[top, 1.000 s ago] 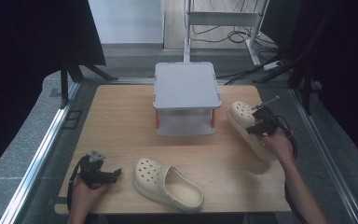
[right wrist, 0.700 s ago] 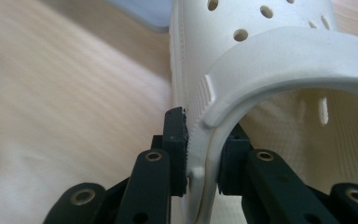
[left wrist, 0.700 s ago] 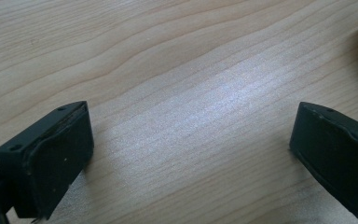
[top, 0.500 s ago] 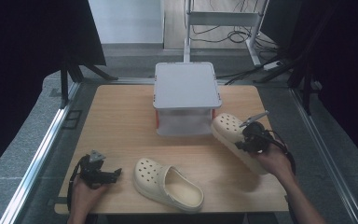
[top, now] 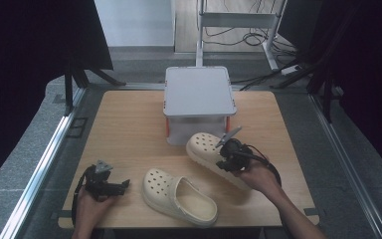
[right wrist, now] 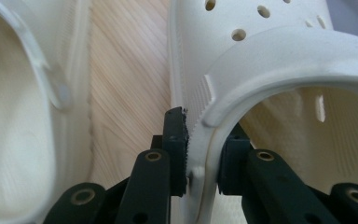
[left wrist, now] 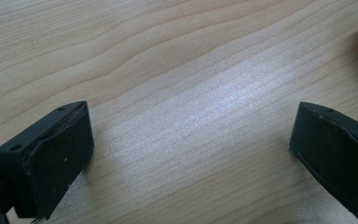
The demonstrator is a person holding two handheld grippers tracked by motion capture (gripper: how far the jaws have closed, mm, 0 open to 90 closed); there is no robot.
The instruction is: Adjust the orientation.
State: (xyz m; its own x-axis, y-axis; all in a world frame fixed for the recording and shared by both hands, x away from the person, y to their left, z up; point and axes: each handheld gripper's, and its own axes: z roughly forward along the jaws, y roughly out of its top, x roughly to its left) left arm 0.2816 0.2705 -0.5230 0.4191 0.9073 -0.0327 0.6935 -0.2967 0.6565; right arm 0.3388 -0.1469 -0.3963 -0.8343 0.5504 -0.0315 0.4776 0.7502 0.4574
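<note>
Cream foam clog, held (top: 206,149): pinched at its side wall by the right gripper (top: 227,158); in the high view it sits at about 4 o'clock from the table's middle, toe pointing toward 10 o'clock, just in front of the grey box.
Right gripper: jaws pressed onto the clog's wall, one pad outside, one inside the opening, as the right gripper view (right wrist: 200,154) shows; the person's right hand (top: 256,174) grips it from 5 o'clock.
Second clog (top: 179,195): lies flat on the wood at 6 o'clock, opening up, toe toward 10 o'clock; close to the held clog, touching or not I cannot tell.
Left gripper (top: 110,186): at 8 o'clock near the table's front edge, jaws spread wide with bare wood between them in the left gripper view (left wrist: 191,154); held in the left hand (top: 89,206).
Grey box (top: 198,92): lidded, standing at 12 o'clock.
Table (top: 129,124): light wood.
</note>
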